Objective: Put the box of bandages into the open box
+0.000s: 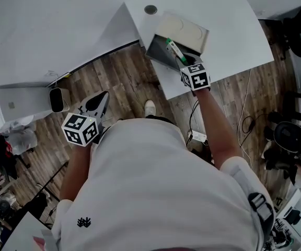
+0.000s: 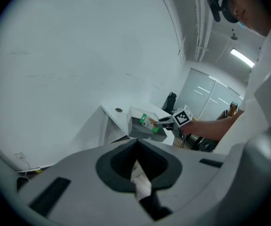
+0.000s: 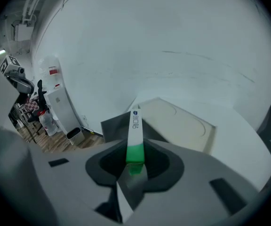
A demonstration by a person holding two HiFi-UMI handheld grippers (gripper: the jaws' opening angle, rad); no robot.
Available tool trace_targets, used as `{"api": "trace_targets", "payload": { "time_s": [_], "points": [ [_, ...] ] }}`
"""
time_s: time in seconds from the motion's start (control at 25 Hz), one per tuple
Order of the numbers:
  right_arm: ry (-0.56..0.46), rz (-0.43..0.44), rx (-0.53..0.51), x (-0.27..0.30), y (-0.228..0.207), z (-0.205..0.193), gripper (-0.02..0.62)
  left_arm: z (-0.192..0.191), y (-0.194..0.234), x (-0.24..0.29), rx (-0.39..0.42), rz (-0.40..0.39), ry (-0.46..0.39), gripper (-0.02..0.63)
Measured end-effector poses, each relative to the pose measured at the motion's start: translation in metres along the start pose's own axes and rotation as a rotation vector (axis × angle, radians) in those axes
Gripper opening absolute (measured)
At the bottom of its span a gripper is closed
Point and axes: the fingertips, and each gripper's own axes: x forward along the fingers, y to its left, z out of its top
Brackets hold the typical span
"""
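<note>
So the box of bandages (image 1: 174, 50) is a slim white and green carton, and right now it's pinched at its green end by the right hand-held gripper (image 1: 183, 61). It hangs narrow edge up over the open box (image 1: 158, 51), not yet down inside as far as I can tell. Holding it by one end makes sense to me: the long white part goes in first and the jaws stay clear of the grey walls.

The open box sits at the near corner of the white tabletop (image 1: 229, 30) with its pale lid (image 1: 184, 30) folded back away from the person, so the mouth faces the arm reaching in.

The left hand-held gripper (image 1: 99, 102) is well apart from all this, down by the person's side over the wooden floor (image 1: 124, 77). Its jaws are pressed together on nothing. My guess is it's parked there because this is a one-hand job.
</note>
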Motion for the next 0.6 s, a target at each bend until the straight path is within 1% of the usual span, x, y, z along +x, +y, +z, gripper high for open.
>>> {"api": "trace_targets", "payload": {
  "time_s": [0.32,0.6],
  "points": [
    [0.027,0.017,-0.059,0.027,0.0,-0.006,0.083,0.007,0.0,0.003,-0.017,0.057,-0.015,0.006],
    [0.052,0.026,-0.092,0.036,0.001,-0.009,0.084,0.005,-0.006,0.003,-0.023,0.07,0.001,0.006]
  ]
}}
